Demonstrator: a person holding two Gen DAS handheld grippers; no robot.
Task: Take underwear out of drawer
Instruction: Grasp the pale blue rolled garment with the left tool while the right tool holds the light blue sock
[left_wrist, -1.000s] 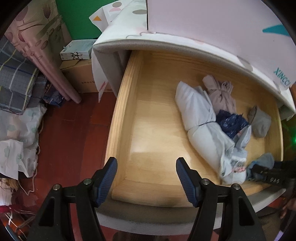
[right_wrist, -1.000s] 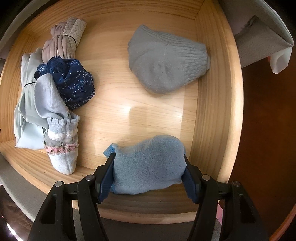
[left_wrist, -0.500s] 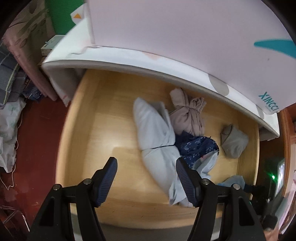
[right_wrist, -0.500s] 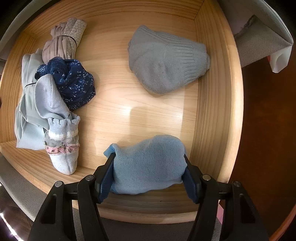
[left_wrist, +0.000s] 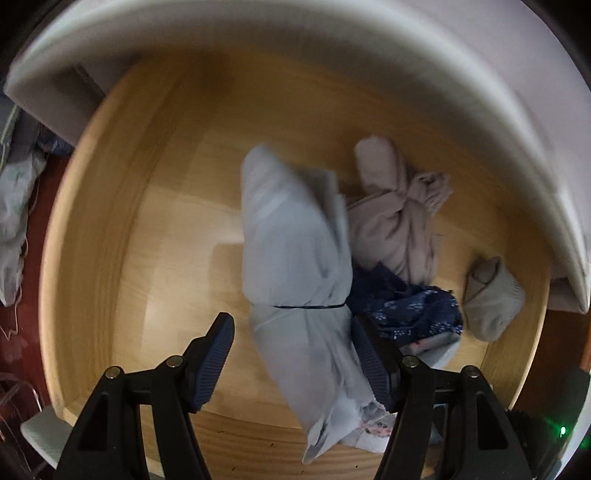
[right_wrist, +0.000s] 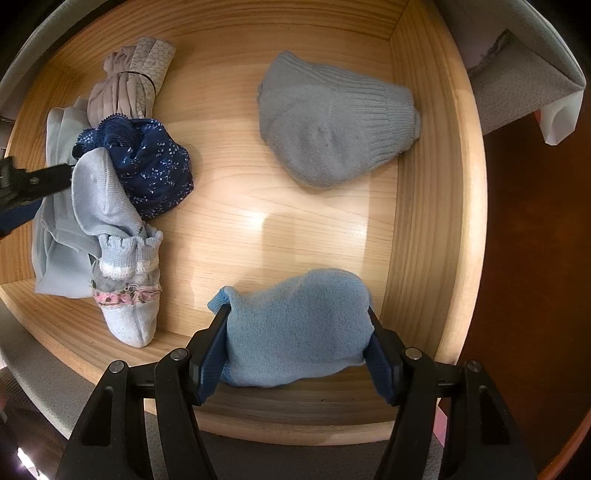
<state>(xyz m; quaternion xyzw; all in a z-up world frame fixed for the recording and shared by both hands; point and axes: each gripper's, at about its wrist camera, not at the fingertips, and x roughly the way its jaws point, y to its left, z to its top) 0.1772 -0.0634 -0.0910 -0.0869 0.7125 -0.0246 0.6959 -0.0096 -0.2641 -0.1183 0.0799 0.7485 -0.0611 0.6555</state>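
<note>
A wooden drawer (right_wrist: 436, 184) holds several rolled garments. My right gripper (right_wrist: 297, 314) is shut on a light blue fleecy bundle (right_wrist: 295, 343) at the drawer's front right. My left gripper (left_wrist: 290, 325) hangs open over a long pale grey-blue bundle (left_wrist: 295, 240) tied with a dark band; its right finger (left_wrist: 369, 362) is at the bundle's side and the left one stands apart. Beside that bundle lie navy patterned underwear (left_wrist: 413, 310) (right_wrist: 151, 173), a beige roll (left_wrist: 395, 214) (right_wrist: 125, 88) and a pale sock with pink trim (right_wrist: 122, 258).
A grey knitted bundle (right_wrist: 332, 125) (left_wrist: 491, 299) lies at the back right of the drawer. A white padded edge (left_wrist: 369, 55) overhangs the drawer's back. Red-brown floor (right_wrist: 535, 258) runs to the right, and cloth (left_wrist: 14, 206) lies on the floor at the left.
My left gripper has moved across the drawer and lower, from its left edge to over the pale grey-blue bundle. The right gripper has stayed on the light blue bundle.
</note>
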